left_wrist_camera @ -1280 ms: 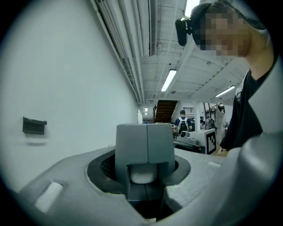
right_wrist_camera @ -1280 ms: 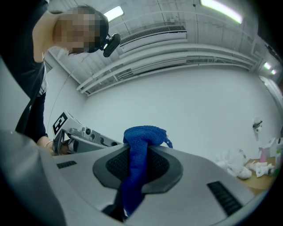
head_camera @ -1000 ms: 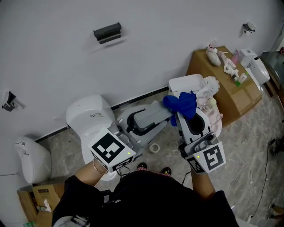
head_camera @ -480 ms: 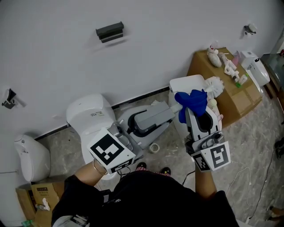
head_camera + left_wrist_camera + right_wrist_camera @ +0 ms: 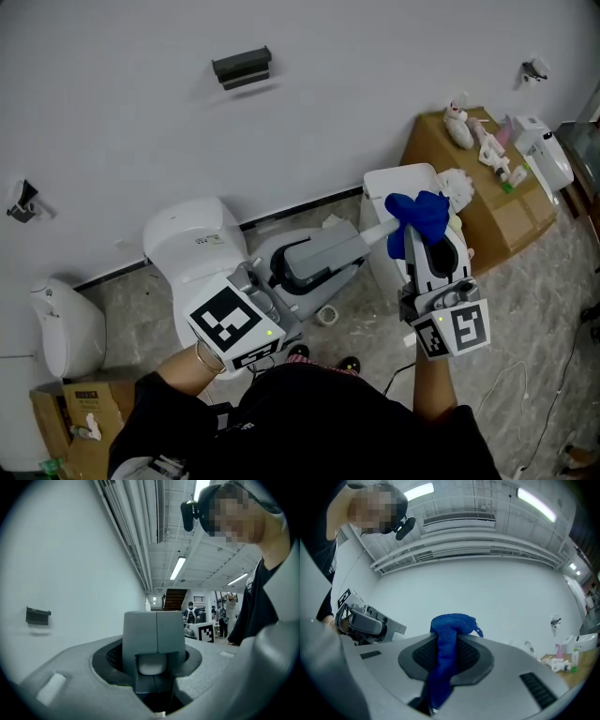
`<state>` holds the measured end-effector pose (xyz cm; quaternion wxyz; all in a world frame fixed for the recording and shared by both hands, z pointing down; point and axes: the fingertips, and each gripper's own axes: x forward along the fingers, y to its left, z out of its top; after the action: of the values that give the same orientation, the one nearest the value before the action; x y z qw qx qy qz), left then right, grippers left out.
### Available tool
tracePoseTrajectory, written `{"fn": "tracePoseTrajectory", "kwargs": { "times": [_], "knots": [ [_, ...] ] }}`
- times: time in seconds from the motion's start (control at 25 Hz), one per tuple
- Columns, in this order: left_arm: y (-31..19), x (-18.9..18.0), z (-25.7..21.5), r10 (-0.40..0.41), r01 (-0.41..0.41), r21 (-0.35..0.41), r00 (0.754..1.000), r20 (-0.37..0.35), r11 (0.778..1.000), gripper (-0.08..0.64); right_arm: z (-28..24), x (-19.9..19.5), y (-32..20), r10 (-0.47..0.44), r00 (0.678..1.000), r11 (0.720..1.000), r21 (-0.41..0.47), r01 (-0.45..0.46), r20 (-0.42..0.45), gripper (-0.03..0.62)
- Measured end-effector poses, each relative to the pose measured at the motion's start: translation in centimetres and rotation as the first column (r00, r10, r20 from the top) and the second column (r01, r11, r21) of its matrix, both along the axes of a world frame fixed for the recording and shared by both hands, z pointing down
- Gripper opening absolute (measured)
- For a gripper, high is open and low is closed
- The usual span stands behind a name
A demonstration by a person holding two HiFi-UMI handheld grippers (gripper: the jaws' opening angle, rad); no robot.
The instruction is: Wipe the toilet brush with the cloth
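In the head view the left gripper (image 5: 361,239) reaches to the upper right and its jaws are closed on the white handle of the toilet brush (image 5: 378,232). The bristle head (image 5: 457,185) is right of centre, above a white box-shaped unit (image 5: 398,180) and just beside the edge of a cardboard box (image 5: 492,202). The right gripper (image 5: 424,242) comes from below and is clamped on the blue cloth (image 5: 419,214), which is bunched around the brush stem between handle and bristles.

Free room is small on the right, where the two boxes stand close. At the left of the grippers is open floor (image 5: 352,314), up to the toilet (image 5: 187,246), and the white wall (image 5: 356,103) closes the top.

Only the head view shows the toilet and the floor. The left gripper view shows the rounded end of the handle between its jaws, and far behind some people in a hall. The right gripper view shows the cloth hanging down between its jaws, and bottles at the lower right.
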<state>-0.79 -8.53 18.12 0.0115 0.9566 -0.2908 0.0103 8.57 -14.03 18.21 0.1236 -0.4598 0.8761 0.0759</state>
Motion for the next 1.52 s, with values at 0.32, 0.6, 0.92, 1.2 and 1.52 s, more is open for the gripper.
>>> {"fn": "tracePoseTrajectory", "kwargs": {
  "times": [0.32, 0.6, 0.92, 1.2, 1.52],
  "knots": [
    [0.5, -0.3, -0.2, -0.006, 0.006, 0.003, 1.000, -0.003, 1.000, 0.172, 0.4, 1.8, -1.3, 0.048, 0.999, 0.999, -0.017, -0.048, 0.003, 0.071],
    [0.9, -0.5, -0.6, -0.016, 0.016, 0.009, 1.000, -0.009, 1.000, 0.172, 0.2, 3.0, -2.2, 0.076, 0.997, 0.997, -0.016, -0.076, 0.001, 0.071],
    [1.3, -1.0, -0.4, -0.021, 0.021, 0.001, 1.000, -0.012, 1.000, 0.172, 0.8, 3.7, -2.9, 0.102, 0.995, 0.994, -0.027, -0.103, -0.012, 0.071],
    [1.8, -1.1, -0.5, -0.023, 0.024, 0.005, 1.000, -0.011, 1.000, 0.172, 1.0, 4.4, -3.1, 0.121, 0.992, 0.992, -0.022, -0.122, -0.016, 0.071],
    [1.9, -1.2, -0.8, -0.025, 0.025, 0.025, 1.000, -0.007, 0.999, 0.172, 0.5, 4.5, -2.8, 0.115, 0.993, 0.993, -0.006, -0.115, -0.002, 0.071]
  ]
}}
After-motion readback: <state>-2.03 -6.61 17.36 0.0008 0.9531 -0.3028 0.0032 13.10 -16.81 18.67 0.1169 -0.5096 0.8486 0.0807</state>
